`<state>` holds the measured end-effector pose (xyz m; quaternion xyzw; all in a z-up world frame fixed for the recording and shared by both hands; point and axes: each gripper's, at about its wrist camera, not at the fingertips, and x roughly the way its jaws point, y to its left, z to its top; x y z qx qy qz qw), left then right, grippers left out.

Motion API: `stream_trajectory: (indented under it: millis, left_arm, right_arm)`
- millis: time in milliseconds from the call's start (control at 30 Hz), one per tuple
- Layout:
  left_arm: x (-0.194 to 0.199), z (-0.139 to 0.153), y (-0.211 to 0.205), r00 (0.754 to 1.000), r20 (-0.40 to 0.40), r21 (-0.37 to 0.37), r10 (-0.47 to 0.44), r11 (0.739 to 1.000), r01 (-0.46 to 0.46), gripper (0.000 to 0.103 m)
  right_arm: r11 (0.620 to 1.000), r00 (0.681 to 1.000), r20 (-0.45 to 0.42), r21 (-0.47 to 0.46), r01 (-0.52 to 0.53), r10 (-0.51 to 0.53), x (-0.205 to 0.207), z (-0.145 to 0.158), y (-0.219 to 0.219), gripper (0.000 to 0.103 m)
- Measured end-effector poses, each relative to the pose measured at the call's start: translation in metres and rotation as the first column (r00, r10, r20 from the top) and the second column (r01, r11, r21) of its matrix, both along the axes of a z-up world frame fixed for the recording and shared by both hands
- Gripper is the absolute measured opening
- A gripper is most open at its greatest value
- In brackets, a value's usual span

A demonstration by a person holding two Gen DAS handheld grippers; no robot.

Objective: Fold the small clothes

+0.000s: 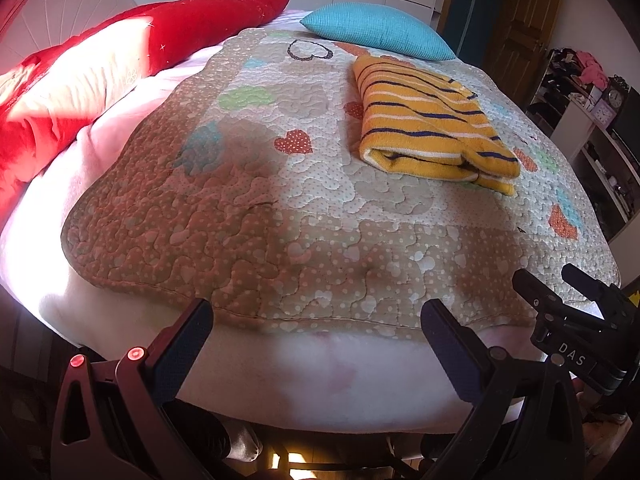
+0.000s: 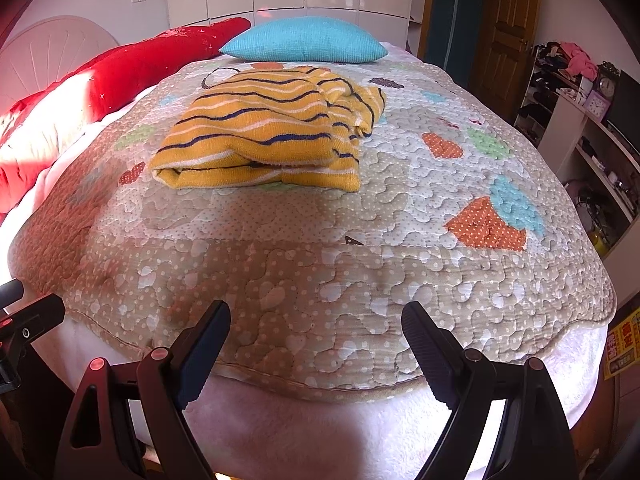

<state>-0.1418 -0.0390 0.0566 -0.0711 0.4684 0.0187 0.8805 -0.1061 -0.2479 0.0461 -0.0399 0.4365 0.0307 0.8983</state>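
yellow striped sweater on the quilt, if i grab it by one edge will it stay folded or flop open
The yellow striped sweater looks like soft knit, folded in loose layers, so lifted by one edge it would probably droop and unfold. It seems light for its bulk; it hardly dents the quilt. Pushed, it would likely bunch up rather than slide, since both fabrics look textured. Both grippers are open, clear of it.

Garment: your folded yellow knit top with navy and white stripes (image 2: pixel 268 136) lies upper centre of the frame, on the quilt.
Quilt: beige quilted bedspread with coloured heart patches (image 2: pixel 320 264) fills the middle of the frame.
Pillow: turquoise textured pillow (image 2: pixel 304 40) sits above the top, near it.
Blanket: red plush blanket (image 2: pixel 132 68) runs along the upper left.
Your right gripper (image 2: pixel 316 320): black fingers spread wide at bottom centre, empty, well apart from the top.
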Motion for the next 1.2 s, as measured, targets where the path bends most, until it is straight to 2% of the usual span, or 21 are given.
stream_trajectory:
  millis: [1000, 1200]
  left_arm:
    - [0.002, -0.012, 0.003, 0.999, -0.035, -0.029, 0.011, 1.0, -0.012, 0.103]
    - [0.002, -0.015, 0.008, 0.999, -0.035, -0.07, 0.017, 0.997, -0.019, 0.103]
  right_arm:
    - [0.997, 0.999, 0.005, -0.06, -0.046, 0.046, -0.002, -0.005, 0.014, 0.091]
    - [0.996, 0.998, 0.013, -0.068, -0.058, 0.059, -0.001, -0.004, 0.015, 0.091]
